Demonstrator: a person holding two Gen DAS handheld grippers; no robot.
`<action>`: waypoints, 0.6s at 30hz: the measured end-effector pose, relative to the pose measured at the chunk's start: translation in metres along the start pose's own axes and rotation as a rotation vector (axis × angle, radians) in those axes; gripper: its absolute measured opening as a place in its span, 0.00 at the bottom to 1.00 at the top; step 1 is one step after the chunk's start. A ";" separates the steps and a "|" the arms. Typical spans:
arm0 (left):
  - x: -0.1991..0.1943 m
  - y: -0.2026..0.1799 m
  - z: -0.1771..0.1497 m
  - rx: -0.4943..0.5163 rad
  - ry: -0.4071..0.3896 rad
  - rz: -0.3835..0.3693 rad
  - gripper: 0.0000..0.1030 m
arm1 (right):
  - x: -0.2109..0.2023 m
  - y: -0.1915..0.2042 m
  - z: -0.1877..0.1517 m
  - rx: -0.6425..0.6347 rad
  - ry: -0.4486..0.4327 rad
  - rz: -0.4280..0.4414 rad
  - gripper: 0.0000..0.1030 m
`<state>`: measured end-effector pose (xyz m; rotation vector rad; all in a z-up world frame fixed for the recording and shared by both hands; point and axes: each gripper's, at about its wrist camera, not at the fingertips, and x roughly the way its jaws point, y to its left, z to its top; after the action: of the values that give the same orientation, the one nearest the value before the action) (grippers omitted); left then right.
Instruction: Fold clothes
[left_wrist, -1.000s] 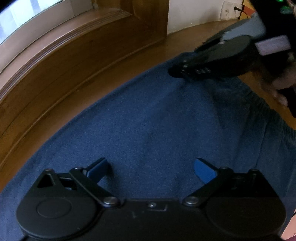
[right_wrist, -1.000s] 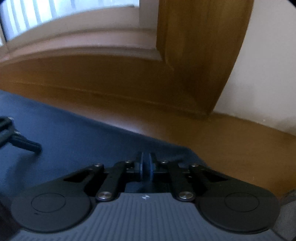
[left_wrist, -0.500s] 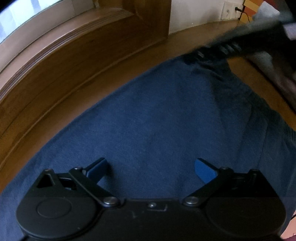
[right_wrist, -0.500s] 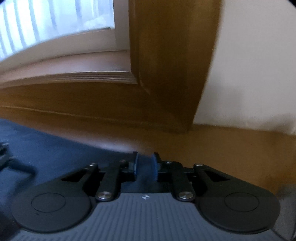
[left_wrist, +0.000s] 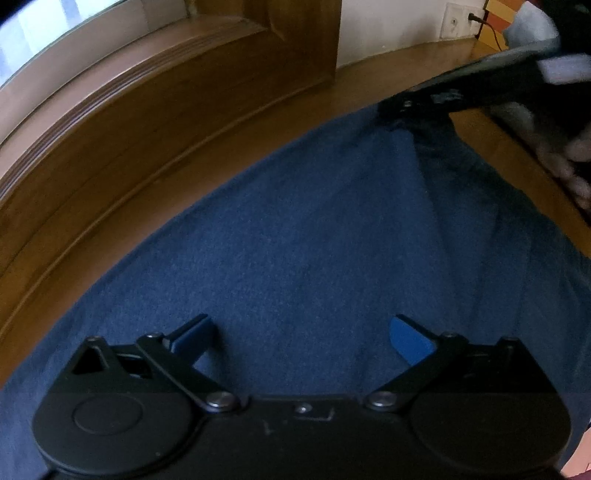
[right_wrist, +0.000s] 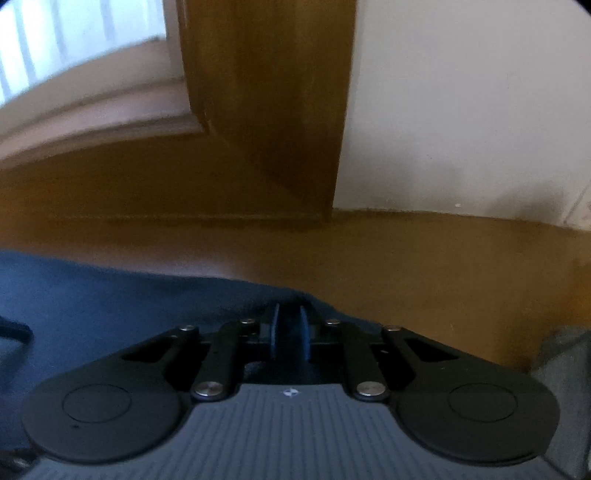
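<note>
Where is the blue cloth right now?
The dark blue fabric garment lies spread on the brown wooden surface, filling the middle of the left wrist view under the open left gripper. The right gripper pinches its far corner.

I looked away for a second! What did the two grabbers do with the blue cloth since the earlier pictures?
The right gripper had been pinched shut on the far corner of the blue garment. It has pulled that corner away and slightly up, stretching a ridge in the cloth, and its fingers now stand a little apart. The left gripper stayed open above the cloth, holding nothing.
</note>
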<state>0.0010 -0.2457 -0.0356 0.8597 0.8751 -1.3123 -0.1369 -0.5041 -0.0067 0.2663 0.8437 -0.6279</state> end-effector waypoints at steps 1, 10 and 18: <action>-0.002 0.000 -0.001 -0.001 0.000 0.000 1.00 | -0.004 0.003 -0.002 -0.015 -0.004 -0.008 0.17; -0.026 0.018 0.011 -0.016 -0.007 0.027 0.99 | -0.029 0.013 -0.021 -0.082 -0.001 -0.048 0.18; -0.042 0.029 0.011 -0.045 -0.019 0.081 1.00 | -0.054 0.028 -0.046 -0.063 0.028 0.071 0.28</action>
<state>0.0284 -0.2361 0.0079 0.8376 0.8436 -1.2245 -0.1748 -0.4385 0.0039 0.2471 0.8762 -0.5317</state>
